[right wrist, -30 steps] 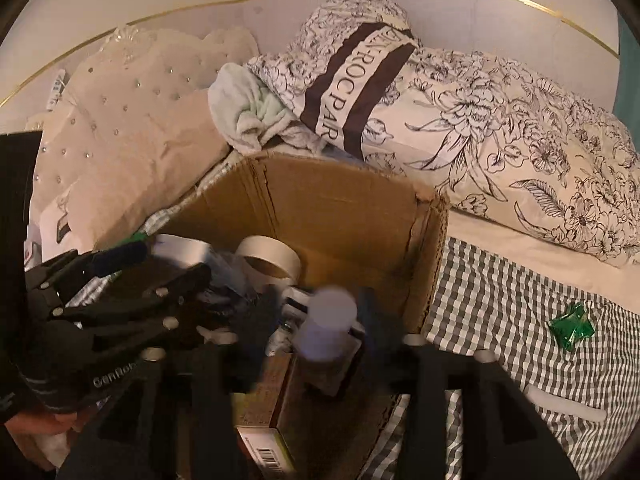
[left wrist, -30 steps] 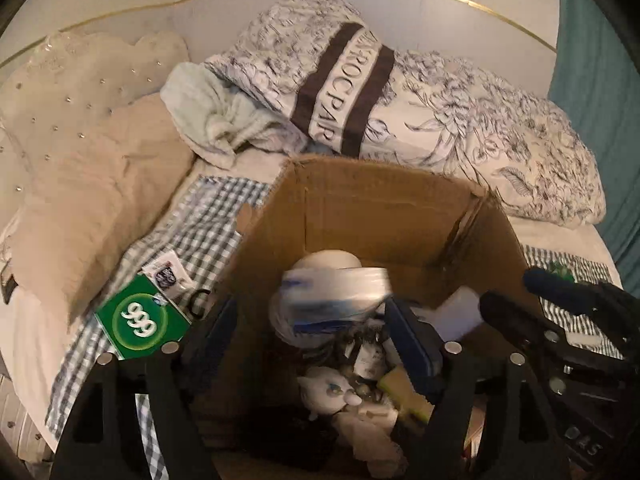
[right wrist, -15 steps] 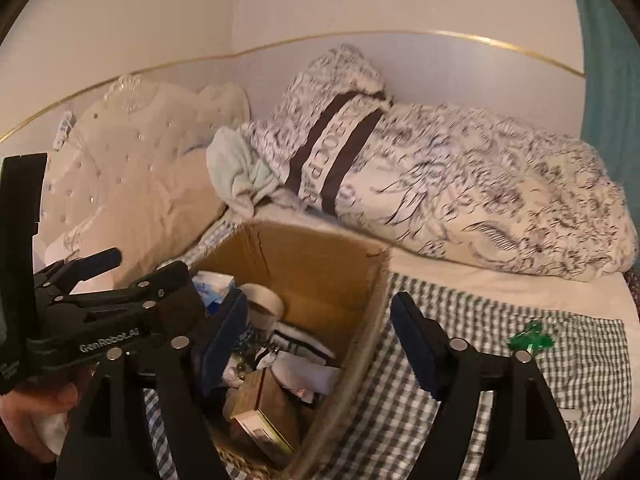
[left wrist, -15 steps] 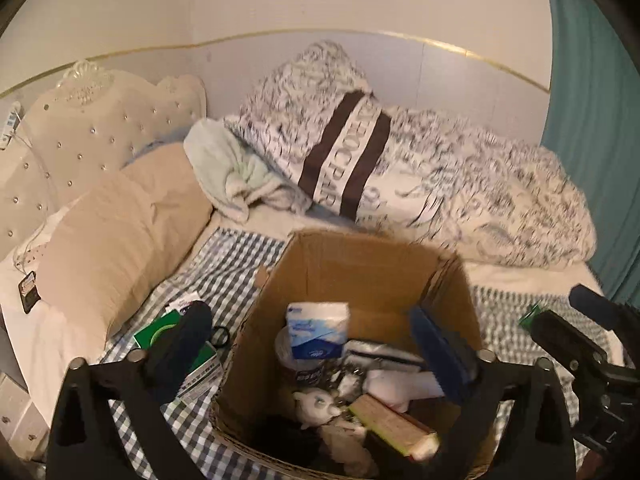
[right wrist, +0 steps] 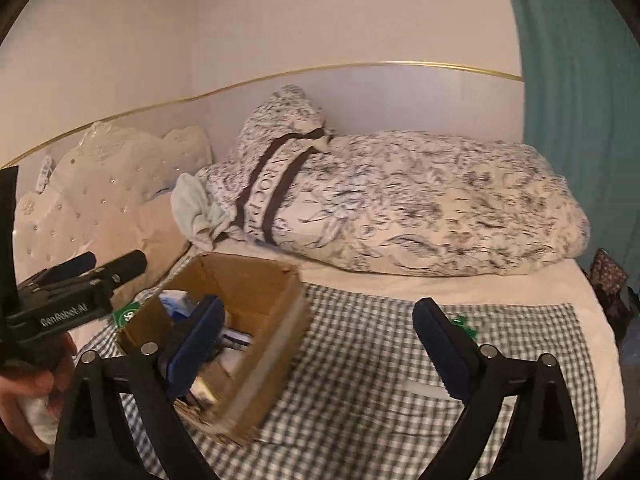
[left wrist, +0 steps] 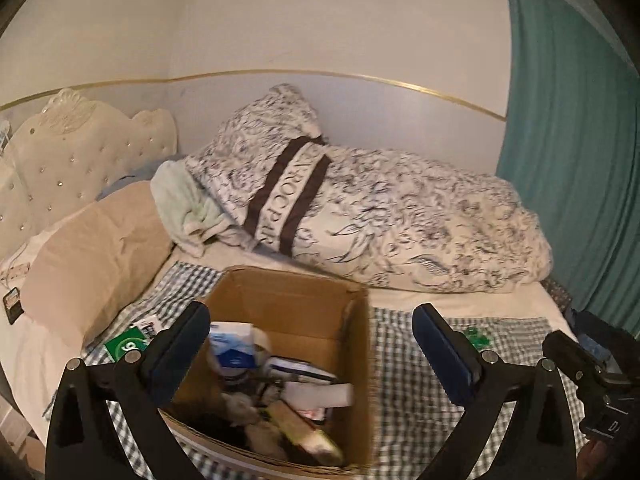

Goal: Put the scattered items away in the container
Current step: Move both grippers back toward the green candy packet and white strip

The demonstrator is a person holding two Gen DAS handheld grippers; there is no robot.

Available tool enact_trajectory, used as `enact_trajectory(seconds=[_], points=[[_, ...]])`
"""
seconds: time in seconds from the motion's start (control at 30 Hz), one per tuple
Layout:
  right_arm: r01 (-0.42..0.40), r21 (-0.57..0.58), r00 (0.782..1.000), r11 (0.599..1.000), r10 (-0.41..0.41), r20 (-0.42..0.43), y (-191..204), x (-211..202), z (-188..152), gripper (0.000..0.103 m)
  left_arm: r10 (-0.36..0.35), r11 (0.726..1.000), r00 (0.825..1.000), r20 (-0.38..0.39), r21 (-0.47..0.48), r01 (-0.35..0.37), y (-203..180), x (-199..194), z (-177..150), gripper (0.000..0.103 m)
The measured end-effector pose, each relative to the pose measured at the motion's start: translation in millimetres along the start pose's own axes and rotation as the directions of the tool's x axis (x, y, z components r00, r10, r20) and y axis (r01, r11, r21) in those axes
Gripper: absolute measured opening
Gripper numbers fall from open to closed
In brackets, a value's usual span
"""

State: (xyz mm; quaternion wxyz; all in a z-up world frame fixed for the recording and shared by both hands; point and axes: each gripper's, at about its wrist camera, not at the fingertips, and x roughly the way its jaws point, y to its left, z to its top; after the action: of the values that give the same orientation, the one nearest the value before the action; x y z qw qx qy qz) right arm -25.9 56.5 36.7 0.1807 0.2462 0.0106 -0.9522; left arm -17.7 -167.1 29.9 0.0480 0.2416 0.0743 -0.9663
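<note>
Cardboard box [left wrist: 280,312], lower centre: holds a tissue pack [left wrist: 234,346] and blurred oddments. Left gripper [left wrist: 310,340]: jaws wide, empty. Right gripper [right wrist: 316,336]: jaws opening, empty; possibly a green clip [right wrist: 464,326] on checked cloth [right wrist: 360,380] behind.

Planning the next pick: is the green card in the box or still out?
Out: the green card lies on the checked cloth beside the box.

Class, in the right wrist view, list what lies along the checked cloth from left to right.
Green card → cardboard box → green clip.
</note>
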Motion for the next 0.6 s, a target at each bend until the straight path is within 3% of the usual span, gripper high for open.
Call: enact_trajectory(seconds=[0.27, 0.6], points=[[0.079, -0.005, 0.996, 0.997, -0.078, 0.037, -46.2, -46.0, -15.4, 0.103, -0.054, 0.998, 0.998, 0.044, 0.026, 0.053, -43.6, -18.7, -8.5, 0.103], [0.119, 0.082, 0.992, 0.989, -0.122, 0.022, -119.1, -75.5, -44.0, 0.103, -0.134, 0.99, 0.991, -0.024, 0.029, 0.135, -97.5, -4.9, -36.6, 0.103]])
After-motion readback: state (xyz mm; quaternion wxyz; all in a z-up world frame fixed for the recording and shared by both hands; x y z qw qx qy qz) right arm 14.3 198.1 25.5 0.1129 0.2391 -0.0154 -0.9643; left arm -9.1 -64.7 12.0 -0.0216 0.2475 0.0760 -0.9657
